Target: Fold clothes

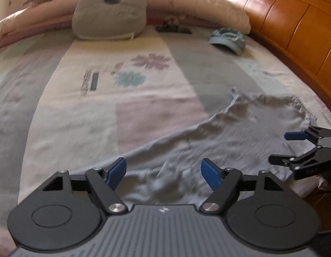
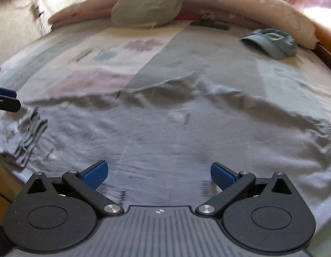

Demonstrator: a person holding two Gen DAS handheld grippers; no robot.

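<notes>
A light grey-blue garment (image 1: pixel 240 132) lies spread flat on the bed, wrinkled, with one part bunched up at its left end (image 2: pixel 26 137). My left gripper (image 1: pixel 163 169) hovers open over the garment's near left portion, with nothing between its blue pads. My right gripper (image 2: pixel 159 171) is open too, above the garment's near edge (image 2: pixel 165 128), its pads empty. In the left wrist view the right gripper (image 1: pixel 283 147) shows at the far right, over the garment's right side. The left gripper's fingertips (image 2: pixel 4 100) show at the left edge of the right wrist view.
The bedsheet (image 1: pixel 144 68) has flower prints. At the back lie a grey cushion (image 1: pixel 109 15), a rolled pink duvet (image 1: pixel 208 6), a small black object (image 1: pixel 174 29) and a blue cap (image 1: pixel 228 40). A wooden headboard (image 1: pixel 294 21) runs along the right.
</notes>
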